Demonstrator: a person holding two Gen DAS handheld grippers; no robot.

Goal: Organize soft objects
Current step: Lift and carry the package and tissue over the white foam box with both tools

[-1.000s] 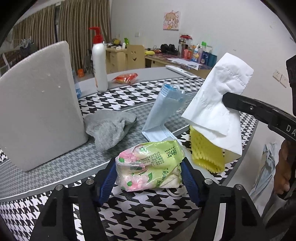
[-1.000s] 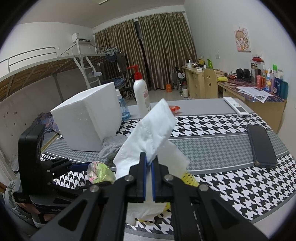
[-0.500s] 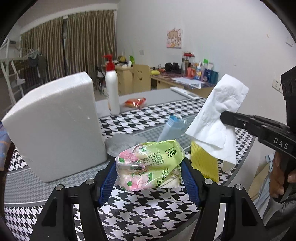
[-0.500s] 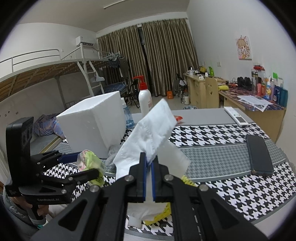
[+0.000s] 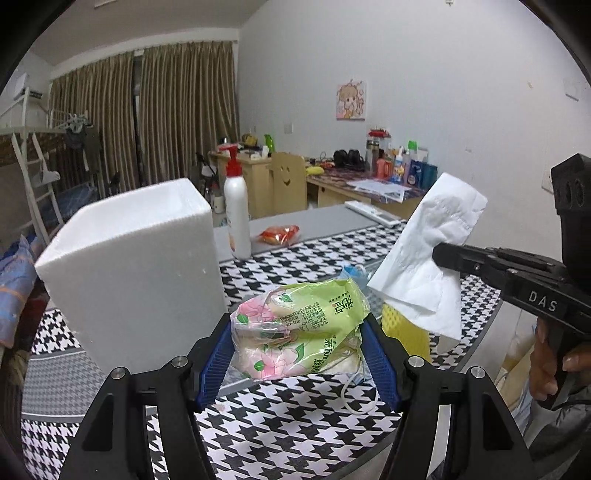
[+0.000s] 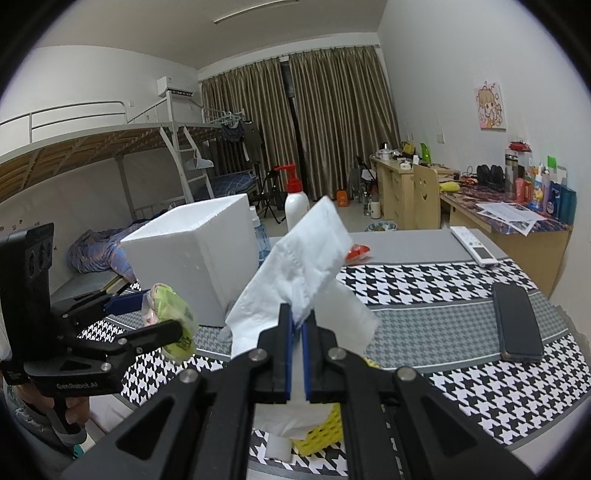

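Gripping a green and pink flowered plastic packet of tissues [image 5: 299, 328], the left claw [image 5: 298, 363] holds it at lower centre of the left view, above the black-and-white houndstooth surface [image 5: 295, 435]. The right claw [image 6: 296, 352] is closed on a white paper tissue [image 6: 306, 273]. A white foam box [image 5: 133, 273] stands at left.

White walls [image 5: 424, 74] and white ceiling; a strip light [image 6: 251, 11] on the ceiling. Brown floor-length curtains [image 6: 332, 122] cover the far wall, drawn shut. Air conditioner [image 6: 177, 85] mounted high beside them. Metal loft bed [image 6: 92, 144] with ladder along one side; clothes on hangers at its end. Light wooden desk [image 6: 399, 184] and chair with smiley cut-out [image 5: 286, 181] by the opposite wall. Cartoon poster [image 5: 351, 100] above. Pale floor [image 6: 351, 218], partly visible.
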